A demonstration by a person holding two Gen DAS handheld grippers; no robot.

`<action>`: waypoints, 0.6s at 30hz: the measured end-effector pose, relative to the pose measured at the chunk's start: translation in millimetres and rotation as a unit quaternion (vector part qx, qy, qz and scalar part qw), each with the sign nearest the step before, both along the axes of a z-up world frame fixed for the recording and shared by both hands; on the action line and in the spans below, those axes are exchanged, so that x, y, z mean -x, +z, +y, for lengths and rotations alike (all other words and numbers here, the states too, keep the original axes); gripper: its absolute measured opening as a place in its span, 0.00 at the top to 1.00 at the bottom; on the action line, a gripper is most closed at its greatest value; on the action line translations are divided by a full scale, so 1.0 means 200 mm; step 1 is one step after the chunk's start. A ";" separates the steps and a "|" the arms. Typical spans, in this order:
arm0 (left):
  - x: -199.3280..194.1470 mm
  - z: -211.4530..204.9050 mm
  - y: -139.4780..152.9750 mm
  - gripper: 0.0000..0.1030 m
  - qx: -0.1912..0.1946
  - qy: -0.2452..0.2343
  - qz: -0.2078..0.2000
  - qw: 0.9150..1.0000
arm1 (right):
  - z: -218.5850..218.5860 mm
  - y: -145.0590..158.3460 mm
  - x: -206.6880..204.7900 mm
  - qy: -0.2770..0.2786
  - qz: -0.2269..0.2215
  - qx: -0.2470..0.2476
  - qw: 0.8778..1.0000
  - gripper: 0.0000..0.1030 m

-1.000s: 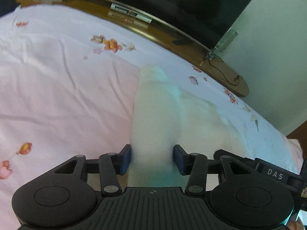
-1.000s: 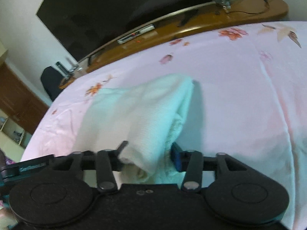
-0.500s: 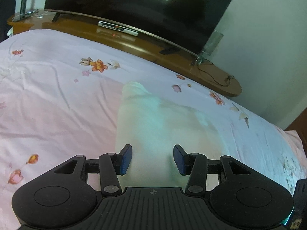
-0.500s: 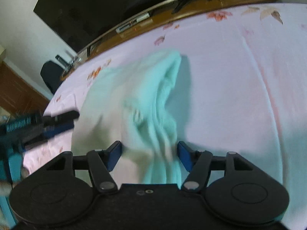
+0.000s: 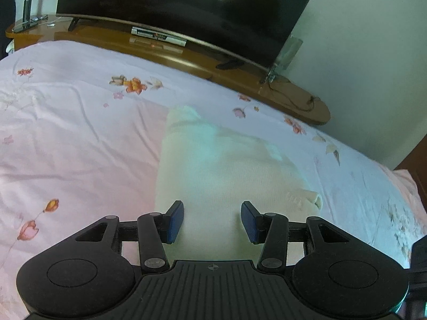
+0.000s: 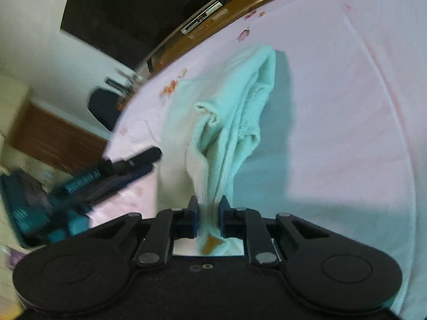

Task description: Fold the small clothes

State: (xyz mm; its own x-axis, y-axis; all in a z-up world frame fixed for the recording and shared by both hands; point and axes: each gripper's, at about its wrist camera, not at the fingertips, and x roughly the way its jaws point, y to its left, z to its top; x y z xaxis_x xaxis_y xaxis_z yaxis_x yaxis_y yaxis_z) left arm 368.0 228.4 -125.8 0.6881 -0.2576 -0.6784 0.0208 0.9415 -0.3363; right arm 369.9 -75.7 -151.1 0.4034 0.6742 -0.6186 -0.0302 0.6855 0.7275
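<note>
A small pale mint-white knit garment (image 5: 224,165) lies partly folded on the pink flowered bedsheet (image 5: 66,146). My left gripper (image 5: 212,221) is open and empty, its blue pads either side of the garment's near edge. My right gripper (image 6: 209,214) is shut on a bunched edge of the garment (image 6: 240,117) and holds that side lifted off the bed, the cloth hanging in folds. The left gripper also shows, blurred, in the right wrist view (image 6: 106,170).
A long curved wooden TV stand (image 5: 186,53) with a large dark television (image 5: 173,5) runs along the far side of the bed. A dark chair (image 6: 104,106) and a brown cabinet (image 6: 53,138) stand off the bed's left.
My left gripper let go of the garment and pulled back, and its side now lies flat. My right gripper opened, then closed on the garment's edge and raised it.
</note>
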 end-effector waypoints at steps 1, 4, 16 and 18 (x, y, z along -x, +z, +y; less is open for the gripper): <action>0.01 -0.01 -0.02 0.54 -0.005 -0.001 0.007 1.000 | -0.02 -0.04 -0.01 -0.009 0.011 0.020 1.000 0.86; 0.03 -0.01 -0.08 0.54 -0.014 -0.002 0.020 1.000 | -0.04 -0.11 0.01 -0.020 0.015 0.056 0.998 0.82; -0.03 -0.04 -0.05 0.54 -0.010 0.018 0.009 1.000 | 0.04 0.27 -0.07 -0.050 -0.165 0.166 0.971 0.65; -0.05 -0.06 -0.06 0.54 -0.014 0.024 0.008 1.000 | 0.14 0.32 -0.11 -0.027 -0.197 0.188 0.962 0.77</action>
